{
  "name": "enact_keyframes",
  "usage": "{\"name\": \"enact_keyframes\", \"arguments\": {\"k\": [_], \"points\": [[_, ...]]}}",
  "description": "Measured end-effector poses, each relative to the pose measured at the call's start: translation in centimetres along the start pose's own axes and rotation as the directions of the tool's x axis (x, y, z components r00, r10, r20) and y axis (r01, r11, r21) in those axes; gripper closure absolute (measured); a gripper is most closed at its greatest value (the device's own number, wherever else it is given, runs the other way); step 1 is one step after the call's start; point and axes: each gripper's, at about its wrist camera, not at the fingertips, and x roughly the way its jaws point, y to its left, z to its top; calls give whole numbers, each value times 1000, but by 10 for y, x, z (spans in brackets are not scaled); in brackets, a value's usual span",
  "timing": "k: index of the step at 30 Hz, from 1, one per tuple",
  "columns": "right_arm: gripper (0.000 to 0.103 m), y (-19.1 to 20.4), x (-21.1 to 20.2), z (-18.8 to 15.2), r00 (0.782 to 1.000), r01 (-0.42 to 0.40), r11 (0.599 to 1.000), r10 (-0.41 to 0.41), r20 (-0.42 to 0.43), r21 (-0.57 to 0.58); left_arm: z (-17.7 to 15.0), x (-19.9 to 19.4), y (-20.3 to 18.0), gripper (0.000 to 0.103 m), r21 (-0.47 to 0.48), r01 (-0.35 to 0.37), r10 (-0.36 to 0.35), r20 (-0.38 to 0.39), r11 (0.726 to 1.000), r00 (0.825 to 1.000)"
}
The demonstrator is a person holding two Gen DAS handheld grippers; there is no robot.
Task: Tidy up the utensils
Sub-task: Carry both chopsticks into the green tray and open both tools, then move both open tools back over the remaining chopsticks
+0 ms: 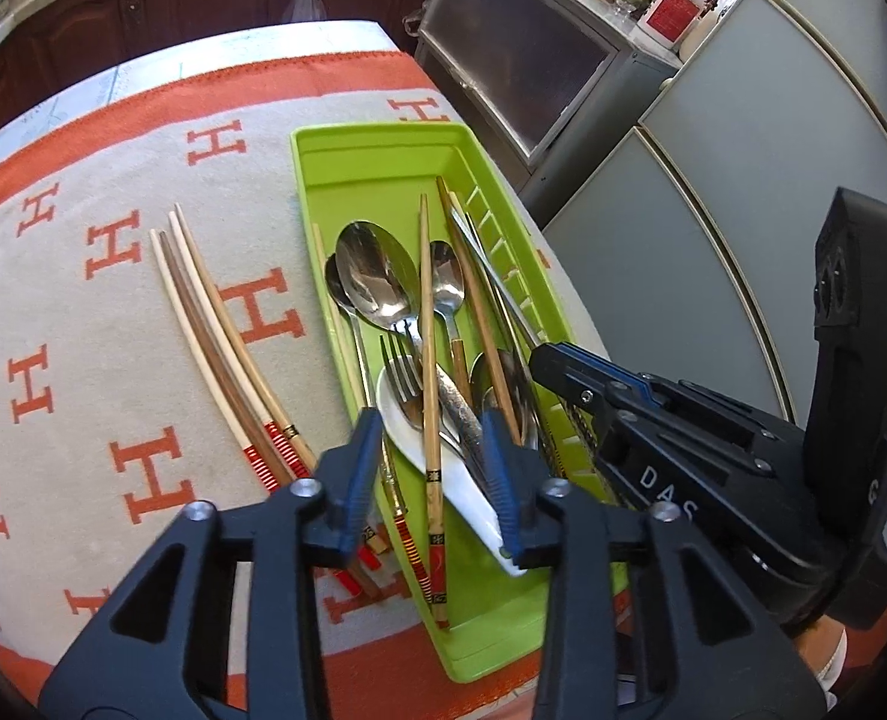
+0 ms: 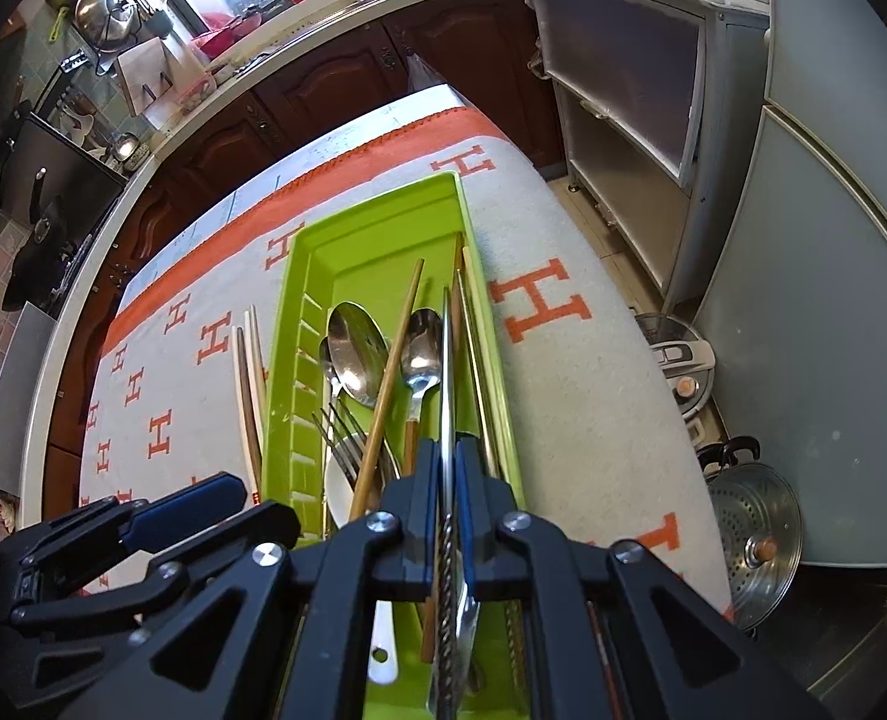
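Right gripper (image 2: 448,468) hides metal chopstick's (image 2: 445,360) handle.

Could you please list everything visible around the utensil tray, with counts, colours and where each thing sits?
Tray: one, lime green, on the cloth near the table's right edge.
Spoons: at least three, silver metal, in the tray.
Fork: one, silver, in the tray.
Ceramic spoon: one, white, near end of the tray.
Wooden chopsticks: several, tan, lying loose in the tray.
Chopsticks on cloth: three, cream and brown with red ends, left of the tray.
Tablecloth: one, grey with orange H letters.
Metal chopstick: one, silver, pinched by the right gripper.
Left gripper: open, above the tray.
Right gripper: shut.
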Motion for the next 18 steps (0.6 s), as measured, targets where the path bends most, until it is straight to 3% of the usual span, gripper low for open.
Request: {"name": "enact_keyframes", "arguments": {"k": [5,18], "points": [[97,0,-6,-1,1000,-10,1000,10,8,10,-5,-14,6,64,-1,-8,8,18,1000,1000],[97,19,-17,-4,1000,-15,1000,15,20,-24,-15,-45,59,64,-115,-48,55,55,992,997]]}}
